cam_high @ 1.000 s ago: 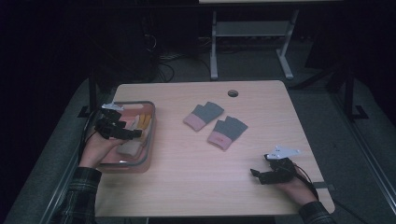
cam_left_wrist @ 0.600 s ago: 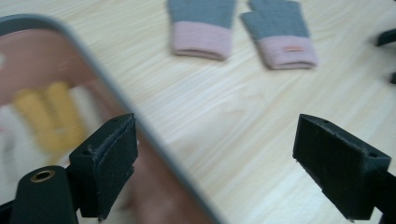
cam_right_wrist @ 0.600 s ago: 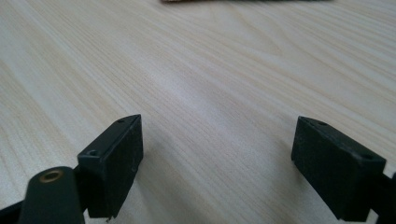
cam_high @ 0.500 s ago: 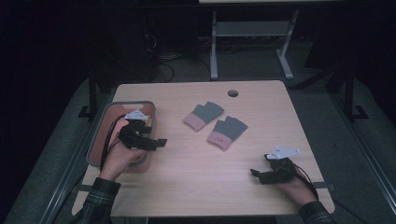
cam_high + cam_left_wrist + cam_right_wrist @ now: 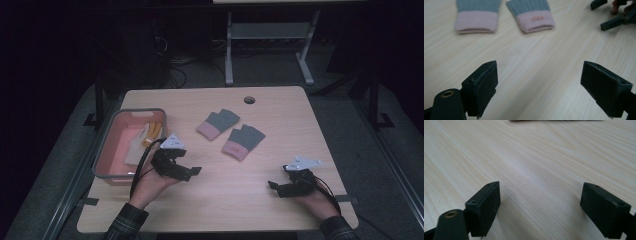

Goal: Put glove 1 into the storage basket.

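Observation:
Two grey knitted gloves with pink cuffs lie flat side by side in the middle of the wooden table, one (image 5: 217, 124) farther back and one (image 5: 243, 141) nearer, the latter with a small label on its cuff. In the left gripper view both gloves (image 5: 476, 15) (image 5: 531, 15) lie ahead of the jaws. My left gripper (image 5: 192, 173) (image 5: 541, 92) hovers low over the table just right of the bin, open, nothing between its jaws, pointing toward the gloves. My right gripper (image 5: 275, 188) (image 5: 541, 212) rests near the front right, open over bare wood.
A pink plastic bin (image 5: 142, 111) at the table's left holds yellowish and white items (image 5: 150, 134). A round cable hole (image 5: 249, 99) sits near the far edge. Bare wood (image 5: 235, 190) lies between the two grippers. The right gripper's jaws (image 5: 614, 17) show far off in the left gripper view.
My left gripper has moved out from over the pink bin, rightward onto the open table, and now faces the gloves. The right gripper has stayed put.

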Tool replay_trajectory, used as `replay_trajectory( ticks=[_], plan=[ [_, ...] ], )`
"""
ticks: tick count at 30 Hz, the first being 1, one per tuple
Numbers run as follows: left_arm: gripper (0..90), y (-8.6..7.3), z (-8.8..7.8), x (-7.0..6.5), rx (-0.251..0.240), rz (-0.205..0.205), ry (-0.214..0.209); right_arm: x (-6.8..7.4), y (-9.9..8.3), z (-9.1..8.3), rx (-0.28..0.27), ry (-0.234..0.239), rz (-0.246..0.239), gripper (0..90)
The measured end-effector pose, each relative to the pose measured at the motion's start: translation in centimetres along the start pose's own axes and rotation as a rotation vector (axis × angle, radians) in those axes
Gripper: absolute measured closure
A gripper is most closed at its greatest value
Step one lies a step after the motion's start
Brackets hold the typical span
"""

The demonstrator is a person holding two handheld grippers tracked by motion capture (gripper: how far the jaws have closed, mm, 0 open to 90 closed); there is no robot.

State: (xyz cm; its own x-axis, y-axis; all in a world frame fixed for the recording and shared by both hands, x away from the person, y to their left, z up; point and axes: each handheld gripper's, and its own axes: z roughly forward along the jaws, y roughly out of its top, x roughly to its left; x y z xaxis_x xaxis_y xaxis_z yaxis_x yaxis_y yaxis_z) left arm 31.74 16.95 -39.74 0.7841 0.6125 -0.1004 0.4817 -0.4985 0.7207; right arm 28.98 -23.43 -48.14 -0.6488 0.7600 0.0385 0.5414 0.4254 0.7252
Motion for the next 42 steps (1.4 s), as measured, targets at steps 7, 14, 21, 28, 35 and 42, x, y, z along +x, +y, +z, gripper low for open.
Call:
replay_trajectory(
  ticks=[7, 14, 21, 28, 35, 42],
  plan=[
    [13.8, -1.4, 1.7, -1.6, 0.014, 0.043, -0.011, 0.0, 0.0, 0.0, 0.0, 0.0, 0.001, 16.0],
    [13.7, -3.5, 3.9, -2.3, 0.048, 0.07, -0.037, 0.2, 0.0, 0.0, -0.002, -0.006, 0.009, 16.2],
    [13.3, -5.4, 4.8, -2.2, 0.058, 0.094, -0.006, 0.2, -0.2, -0.1, -0.006, -0.004, 0.005, 16.2],
    [12.8, -6.4, 5.1, -1.8, 0.014, 0.149, -0.005, 0.2, -0.2, -0.2, -0.004, -0.002, 0.002, 16.9],
    [12.5, -6.6, 4.9, -1.5, 0.009, 0.136, -0.001, -0.2, 0.6, -0.8, -0.006, 0.015, -0.001, 49.2],
    [12.6, -6.6, 4.9, -1.5, 0.01, 0.139, -0.001, -0.3, 2.6, -0.2, -0.004, 0.06, 0.002, 86.4]
  ],
)
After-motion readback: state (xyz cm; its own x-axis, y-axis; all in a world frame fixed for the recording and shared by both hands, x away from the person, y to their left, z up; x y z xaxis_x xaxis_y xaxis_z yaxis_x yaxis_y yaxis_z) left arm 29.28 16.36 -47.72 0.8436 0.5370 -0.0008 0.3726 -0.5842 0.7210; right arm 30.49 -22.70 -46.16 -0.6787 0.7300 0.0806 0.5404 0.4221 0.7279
